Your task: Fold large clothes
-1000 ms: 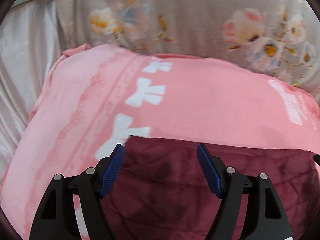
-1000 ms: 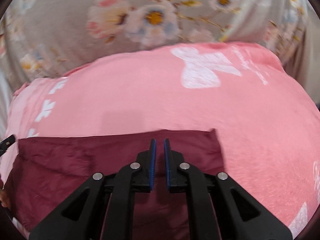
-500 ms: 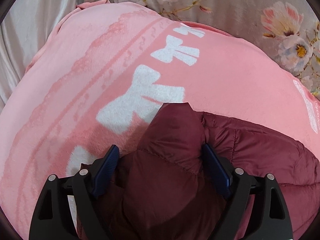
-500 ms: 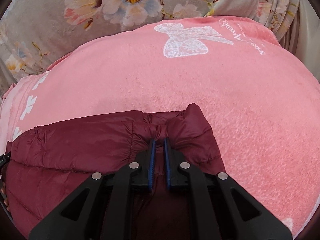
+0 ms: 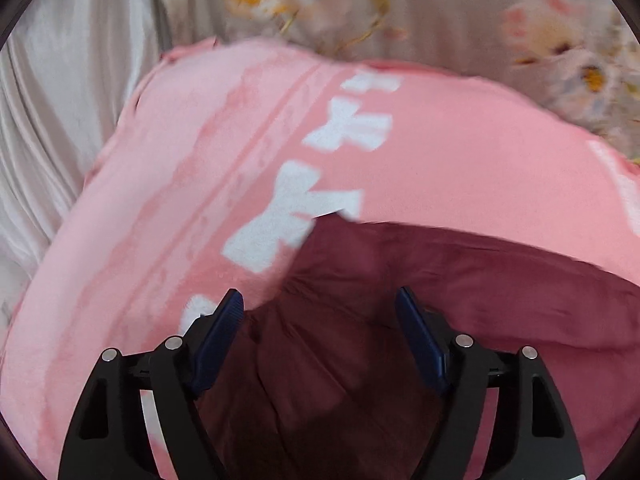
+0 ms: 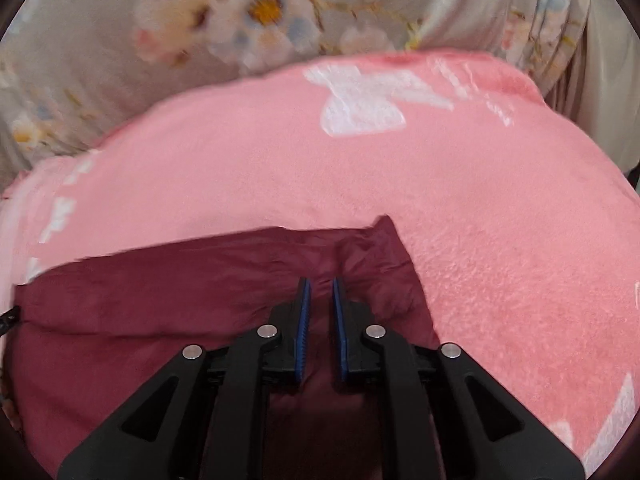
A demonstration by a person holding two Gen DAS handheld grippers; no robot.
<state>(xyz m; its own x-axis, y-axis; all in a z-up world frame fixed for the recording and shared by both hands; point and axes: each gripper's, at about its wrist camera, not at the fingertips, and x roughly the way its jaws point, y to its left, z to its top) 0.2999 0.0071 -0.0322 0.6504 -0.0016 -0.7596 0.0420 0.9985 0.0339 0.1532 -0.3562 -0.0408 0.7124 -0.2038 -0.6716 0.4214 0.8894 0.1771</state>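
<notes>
The maroon jacket (image 5: 400, 340) is puffy, with a slight sheen and soft creases, and lies folded on a pink blanket (image 5: 460, 168) — its far edge is a long straight fold running crosswise in front of both claws. In the left wrist view that edge climbs from right to left to a corner just ahead of the left gripper (image 5: 320, 320), whose blue-padded fingers stand wide apart over the fabric, gripping nothing. In the right wrist view the jacket (image 6: 160, 320) stretches leftward, its long axis lying side to side, and ends at a pointed corner just ahead and right of the right gripper (image 6: 319, 304). That claw's pads are nearly together with a narrow gap — whether cloth is pinched between them is unclear. White bows (image 5: 340, 132) mark the blanket (image 6: 500, 260); floral bedding (image 6: 240, 20) lies beyond.
</notes>
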